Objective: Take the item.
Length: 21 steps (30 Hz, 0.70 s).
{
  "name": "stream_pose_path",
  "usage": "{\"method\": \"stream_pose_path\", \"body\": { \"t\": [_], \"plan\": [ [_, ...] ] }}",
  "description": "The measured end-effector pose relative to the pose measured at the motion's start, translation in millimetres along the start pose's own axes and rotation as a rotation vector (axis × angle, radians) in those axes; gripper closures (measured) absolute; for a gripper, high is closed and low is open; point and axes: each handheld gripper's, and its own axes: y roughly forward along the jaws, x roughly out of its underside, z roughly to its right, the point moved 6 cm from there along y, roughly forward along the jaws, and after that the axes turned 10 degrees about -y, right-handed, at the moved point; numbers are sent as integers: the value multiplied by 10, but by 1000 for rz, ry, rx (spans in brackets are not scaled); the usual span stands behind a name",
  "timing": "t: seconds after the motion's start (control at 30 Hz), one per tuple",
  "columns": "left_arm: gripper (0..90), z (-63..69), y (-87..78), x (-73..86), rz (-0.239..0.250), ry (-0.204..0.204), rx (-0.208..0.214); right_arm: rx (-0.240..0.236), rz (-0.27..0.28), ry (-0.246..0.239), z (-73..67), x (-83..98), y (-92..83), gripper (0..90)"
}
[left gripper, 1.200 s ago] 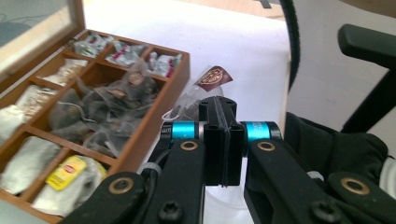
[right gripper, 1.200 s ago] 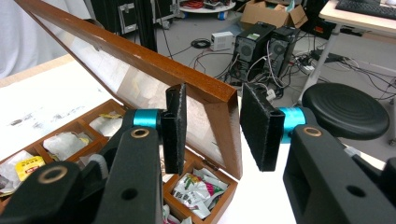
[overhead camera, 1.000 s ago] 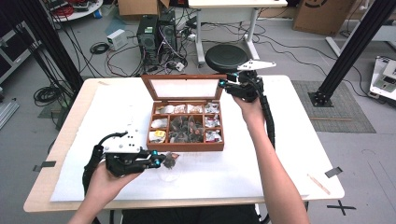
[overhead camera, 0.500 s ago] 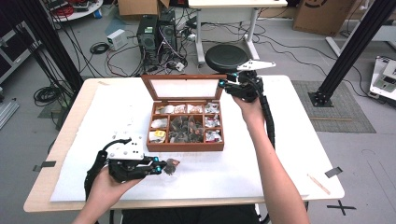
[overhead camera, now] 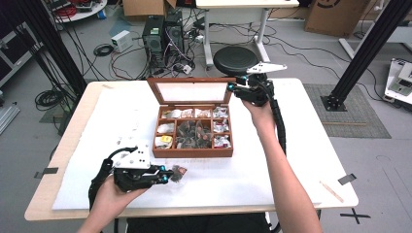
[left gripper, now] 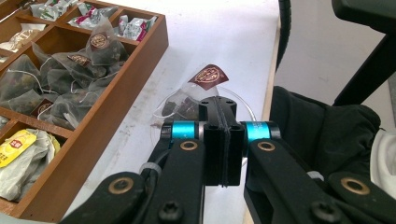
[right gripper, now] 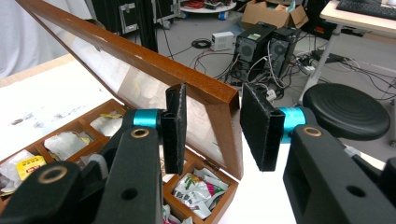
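Partly hidden behind the closed jaws in the left gripper view: a pyramid tea bag [left gripper: 184, 105] in a clear wrapper, maroon tag uppermost, lying on the white table cover [left gripper: 224, 42] just outside the wooden box [left gripper: 119, 100]. Not discernible whether the jaw tips pinch the wrapper edge or merely rest against it. Left gripper [overhead camera: 165, 174] brought fully together, pads meeting face to face, low over the table near its front edge. Right gripper [right gripper: 212, 126] set astride the upper corner of the raised glass-paned lid [right gripper: 140, 58]; slight daylight visible between the pads and the wood frame. Box compartments cut off at the frame edges: centre section packed with dark pyramid bags, side sections holding foil sachets and a yellow-labelled packet [left gripper: 18, 144].
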Motion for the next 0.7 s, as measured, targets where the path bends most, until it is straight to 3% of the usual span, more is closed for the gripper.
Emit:
{"method": "stream_pose_path", "body": {
  "t": [0.7],
  "plan": [
    [893, 24, 56, 57, -27, 17, -2, 1, -3, -1, -3, 1, -4, 625]
  ]
}}
